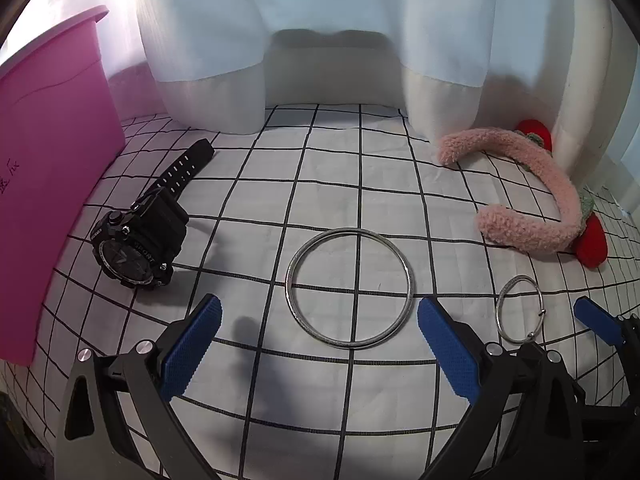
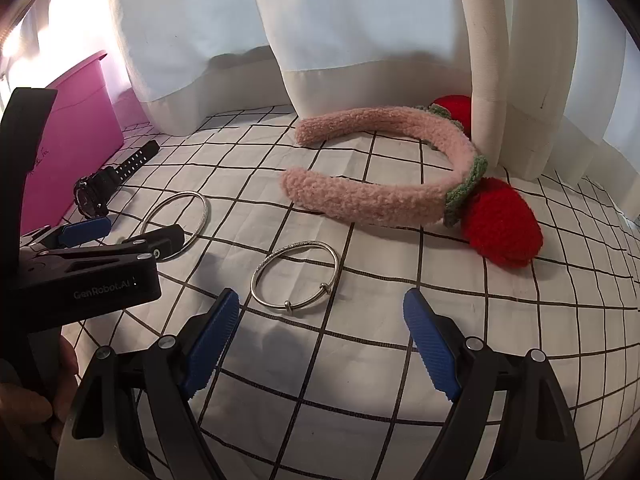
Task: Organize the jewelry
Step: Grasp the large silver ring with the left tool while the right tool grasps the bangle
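Left wrist view: pink box (image 1: 52, 160) cut off (both tools gape, empty).

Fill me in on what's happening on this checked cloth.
A person holds a gripper in each hand over a jewelry sorting job. The left gripper hangs open just short of the large bangle, and the right gripper hangs open in front of the small bangle. Neither holds anything. The watch lies beside the pink box, and the headband rests near the curtain. Nothing looks sorted yet.
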Tool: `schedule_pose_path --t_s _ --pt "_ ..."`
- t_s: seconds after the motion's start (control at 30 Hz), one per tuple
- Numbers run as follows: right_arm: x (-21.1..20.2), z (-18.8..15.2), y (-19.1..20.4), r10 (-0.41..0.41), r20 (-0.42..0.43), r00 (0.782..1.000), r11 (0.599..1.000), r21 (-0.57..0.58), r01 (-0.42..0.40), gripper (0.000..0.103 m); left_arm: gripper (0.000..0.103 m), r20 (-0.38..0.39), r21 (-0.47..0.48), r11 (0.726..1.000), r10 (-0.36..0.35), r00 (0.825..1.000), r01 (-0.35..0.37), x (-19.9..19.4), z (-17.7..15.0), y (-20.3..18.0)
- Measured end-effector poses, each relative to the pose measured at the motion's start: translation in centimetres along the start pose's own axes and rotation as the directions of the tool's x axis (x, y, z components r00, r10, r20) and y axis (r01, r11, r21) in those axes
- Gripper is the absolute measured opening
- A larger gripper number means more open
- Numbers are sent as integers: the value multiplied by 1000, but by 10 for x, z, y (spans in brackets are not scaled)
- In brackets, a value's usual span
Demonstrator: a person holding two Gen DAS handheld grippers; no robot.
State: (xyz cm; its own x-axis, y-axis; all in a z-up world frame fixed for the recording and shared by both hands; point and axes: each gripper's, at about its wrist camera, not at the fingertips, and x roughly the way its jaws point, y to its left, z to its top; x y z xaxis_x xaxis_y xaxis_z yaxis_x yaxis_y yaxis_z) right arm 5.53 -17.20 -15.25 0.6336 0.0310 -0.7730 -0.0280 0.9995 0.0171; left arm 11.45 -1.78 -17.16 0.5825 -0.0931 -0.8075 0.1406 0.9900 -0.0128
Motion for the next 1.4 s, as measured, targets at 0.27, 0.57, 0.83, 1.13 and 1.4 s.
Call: schedule_pose_path --t_s 0.27,0.57,0.83,1.13,1.4 --pt "9 4 9 -47 -30 998 998 -33 46 81 97 -30 -15 1000 -7 1000 6 10 4 4" --pt "14 7 8 -59 -44 997 998 -30 57 81 97 -36 -24 999 -23 999 22 20 12 2" --pt "15 10 6 -56 -45 997 998 -35 55 82 98 -27 -12 1000 -10 1000 9 25 18 -4" --pt "18 14 7 -53 -47 997 998 -47 51 83 98 -15 1 1000 -3 1000 3 31 25 -7" --pt "17 13 9 -33 -43 999 998 -63 30 79 83 6 -12 1000 3 1000 -3 24 16 -1"
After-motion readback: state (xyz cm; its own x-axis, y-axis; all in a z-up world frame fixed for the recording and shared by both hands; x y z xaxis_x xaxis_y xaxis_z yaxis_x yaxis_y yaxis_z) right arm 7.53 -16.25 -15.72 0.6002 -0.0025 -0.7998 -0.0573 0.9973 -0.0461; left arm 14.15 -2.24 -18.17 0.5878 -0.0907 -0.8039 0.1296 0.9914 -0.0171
